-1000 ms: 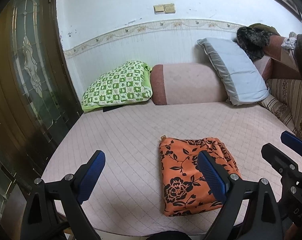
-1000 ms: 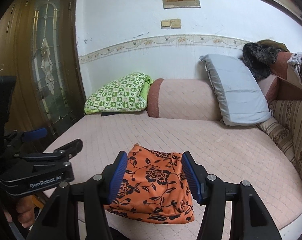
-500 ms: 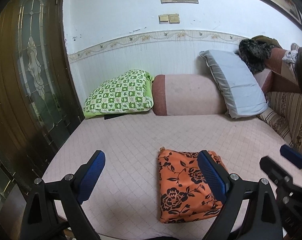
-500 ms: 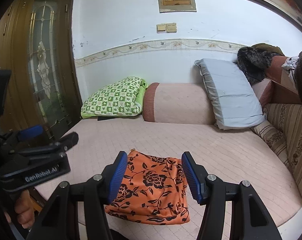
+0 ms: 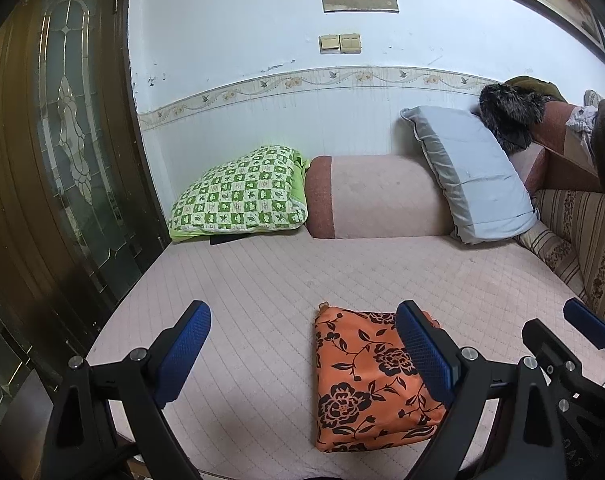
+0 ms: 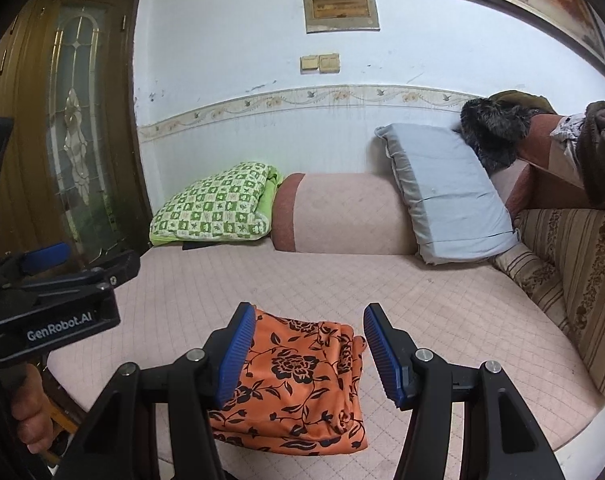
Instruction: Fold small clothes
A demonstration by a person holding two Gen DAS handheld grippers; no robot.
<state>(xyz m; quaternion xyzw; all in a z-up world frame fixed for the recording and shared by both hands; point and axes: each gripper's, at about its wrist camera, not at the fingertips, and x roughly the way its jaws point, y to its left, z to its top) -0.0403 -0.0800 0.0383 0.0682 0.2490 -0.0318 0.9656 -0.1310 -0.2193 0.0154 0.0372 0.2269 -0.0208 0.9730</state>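
Folded orange cloth [image 5: 366, 376] lies on the bed [image 5: 262, 280] at six o'clock. Both grippers, left [image 5: 302, 356] and right [image 6: 308, 354], hover with fingers released; lift away straight so the fold stays undisturbed.

Pink bed [image 5: 262, 280]: folded orange cloth [image 5: 366, 376], pillows [image 5: 238, 196].

Legible text: "GenRobot.AI", white lettering on the black body of the left claw [image 6: 42, 264], seen at the left edge of the right wrist view; partial white characters on the black body of the right claw [image 5: 586, 326], lower right corner of the left wrist view, too cut off to read; framed wall plaque [image 6: 341, 7] above the switches, markings blurred, unreadable
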